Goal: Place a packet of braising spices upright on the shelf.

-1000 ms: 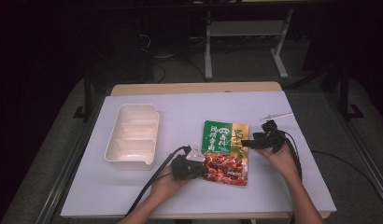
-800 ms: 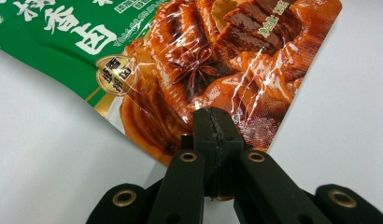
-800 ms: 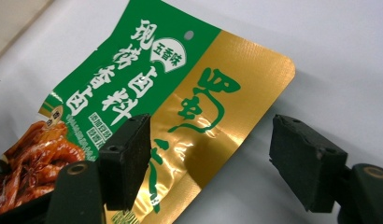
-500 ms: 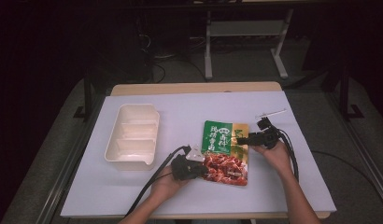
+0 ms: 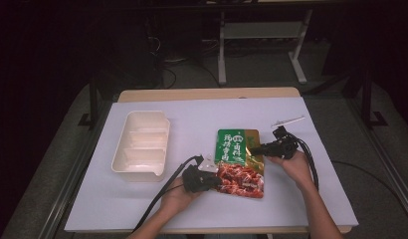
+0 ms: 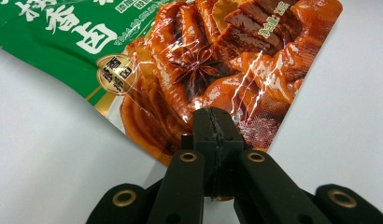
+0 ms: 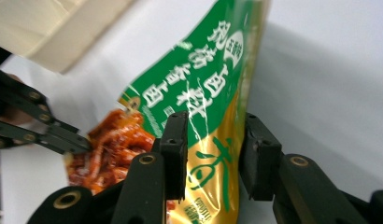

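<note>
The food packet (image 5: 240,162) lies flat on the white table (image 5: 311,199), near the middle, a bit toward the person. It is green at the far end, gold along one side, and shows red meat at the near end.

The left gripper (image 5: 218,180) is clamped tight on the near, red corner of the packet. In the left gripper view its two black jaws are pressed together with the shiny edge pinched between them.

The right gripper (image 5: 254,150) is at the gold side of the packet. Its jaws have just been closing, and a second ago they stood much wider. In the right gripper view the gold edge (image 7: 213,182) now sits between them, but there are gaps on both sides, so the pads are not squeezing it yet. I think the person is about to hold the packet at two spots, maybe to lift it or tear it open.

The cream tray (image 5: 123,164) sits to the left, well apart from the packet. It has a few sections, and all of them look empty. The packet looks sealed, so the food is inside it.
</note>
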Motion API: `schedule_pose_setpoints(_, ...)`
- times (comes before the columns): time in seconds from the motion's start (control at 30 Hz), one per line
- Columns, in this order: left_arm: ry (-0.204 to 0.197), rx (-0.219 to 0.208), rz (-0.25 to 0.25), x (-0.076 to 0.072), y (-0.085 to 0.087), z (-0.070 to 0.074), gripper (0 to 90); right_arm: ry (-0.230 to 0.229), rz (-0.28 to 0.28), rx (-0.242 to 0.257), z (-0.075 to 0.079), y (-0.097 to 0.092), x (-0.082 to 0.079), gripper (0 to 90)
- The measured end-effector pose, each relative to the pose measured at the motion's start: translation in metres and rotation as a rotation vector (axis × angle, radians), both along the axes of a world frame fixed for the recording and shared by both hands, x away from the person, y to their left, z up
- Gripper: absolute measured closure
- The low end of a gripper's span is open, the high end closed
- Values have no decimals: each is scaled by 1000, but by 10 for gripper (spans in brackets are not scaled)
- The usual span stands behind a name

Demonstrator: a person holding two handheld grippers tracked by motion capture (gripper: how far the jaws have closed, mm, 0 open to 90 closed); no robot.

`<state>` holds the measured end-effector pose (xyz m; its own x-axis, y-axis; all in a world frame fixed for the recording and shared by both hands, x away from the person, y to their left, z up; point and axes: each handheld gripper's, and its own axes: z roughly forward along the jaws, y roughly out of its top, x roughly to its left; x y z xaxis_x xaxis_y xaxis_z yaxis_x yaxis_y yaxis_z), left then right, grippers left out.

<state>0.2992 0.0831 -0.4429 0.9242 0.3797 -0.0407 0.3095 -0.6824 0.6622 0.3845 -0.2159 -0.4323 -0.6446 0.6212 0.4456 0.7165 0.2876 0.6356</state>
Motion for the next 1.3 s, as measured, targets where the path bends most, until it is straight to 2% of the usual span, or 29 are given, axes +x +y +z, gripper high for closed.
schedule_pose_setpoints(0.1,1,-3,1,0,0,0,898,11,-1,3,-4,2,2,653)
schedule_pose_setpoints(0.2,-1,1,-1,0,0,0,898,29,-2,-29,-14,6,5,674)
schedule_pose_setpoints(0.37,2,0,1,0,0,0,897,43,-1,-41,-20,9,6,719)
schedule_pose_setpoints(0.43,-2,-1,3,-1,0,0,897,41,-4,-53,-21,11,7,759)
schedule_pose_setpoints(0.47,-8,-4,6,-1,0,0,894,36,-10,-53,-20,11,7,818)
schedule_pose_setpoints(0.5,-8,-4,6,-1,0,0,876,36,-10,-53,-20,11,7,818)
schedule_pose_setpoints(0.57,-18,-15,11,-1,2,-1,857,21,-6,-52,-17,11,5,880)
schedule_pose_setpoints(0.63,3,-28,13,1,4,-2,837,-1,8,-61,-12,12,4,886)
schedule_pose_setpoints(0.7,3,-27,9,1,5,-1,815,-15,15,-75,-7,13,2,889)
schedule_pose_setpoints(0.77,0,-30,9,0,5,0,782,-20,17,-71,-4,12,0,888)
schedule_pose_setpoints(0.8,-2,-30,4,-1,6,1,775,-21,14,-49,-1,10,-2,888)
schedule_pose_setpoints(0.93,-7,-61,-5,-6,11,5,753,-36,22,-36,6,8,-5,890)
schedule_pose_setpoints(1.07,-15,-97,-6,-12,16,11,734,-72,19,-6,17,6,-11,892)
schedule_pose_setpoints(1.3,-22,-101,-15,-18,21,11,708,-105,13,60,28,4,-18,895)
